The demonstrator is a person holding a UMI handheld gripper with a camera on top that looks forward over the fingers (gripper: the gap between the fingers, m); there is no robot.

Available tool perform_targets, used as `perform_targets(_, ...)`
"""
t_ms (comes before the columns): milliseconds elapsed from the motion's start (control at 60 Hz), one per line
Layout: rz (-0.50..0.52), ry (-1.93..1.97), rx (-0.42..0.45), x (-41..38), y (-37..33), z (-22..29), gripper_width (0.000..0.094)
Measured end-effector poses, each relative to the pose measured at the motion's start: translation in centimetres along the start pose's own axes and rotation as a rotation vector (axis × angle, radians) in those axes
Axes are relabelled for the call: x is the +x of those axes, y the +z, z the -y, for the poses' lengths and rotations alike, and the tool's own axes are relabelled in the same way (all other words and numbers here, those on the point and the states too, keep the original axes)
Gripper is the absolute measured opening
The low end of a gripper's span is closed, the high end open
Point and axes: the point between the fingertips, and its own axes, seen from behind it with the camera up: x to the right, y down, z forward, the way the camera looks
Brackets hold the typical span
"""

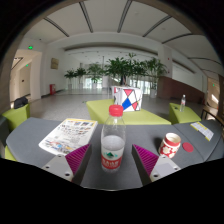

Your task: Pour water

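Note:
A clear plastic water bottle (112,142) with a red cap and a red-and-white label stands upright on the grey table (40,135). It stands between my two fingers, whose magenta pads (77,158) show at either side with a gap to the bottle on both sides. My gripper (112,162) is open around the bottle's lower part. A red and white cup (170,145) stands on the table to the right, beyond the right finger.
A printed leaflet (68,135) lies on the table to the left. A white, red and blue carton (127,98) stands on a yellow-green table (150,115) beyond. Potted plants (115,70) line the hall behind. Yellow-green chairs (186,112) stand at the sides.

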Motion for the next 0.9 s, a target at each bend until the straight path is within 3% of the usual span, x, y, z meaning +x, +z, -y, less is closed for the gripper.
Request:
perform_targets(167, -0.030, 0.029, -0.047, 0.3, 6.4, -0.8, 0.0760)
perform_targets(283, -0.036, 0.019, -0.059, 0.3, 8.3, -1.5, 0.0551)
perform_targets(400, -0.028, 0.010, -0.018, 0.0, 8.5, -1.1, 0.0460)
perform_targets(500, -0.036, 0.008, 0.012, 0.2, 8.3, -0.9, 0.0329)
perform_targets(700, 0.032, 0.061, 0.058, -0.3, 6.5, 1.6, 0.0329)
perform_targets(900, 0.262, 0.327, 0.197, -0.4, 2.7, 11.0, 0.0327)
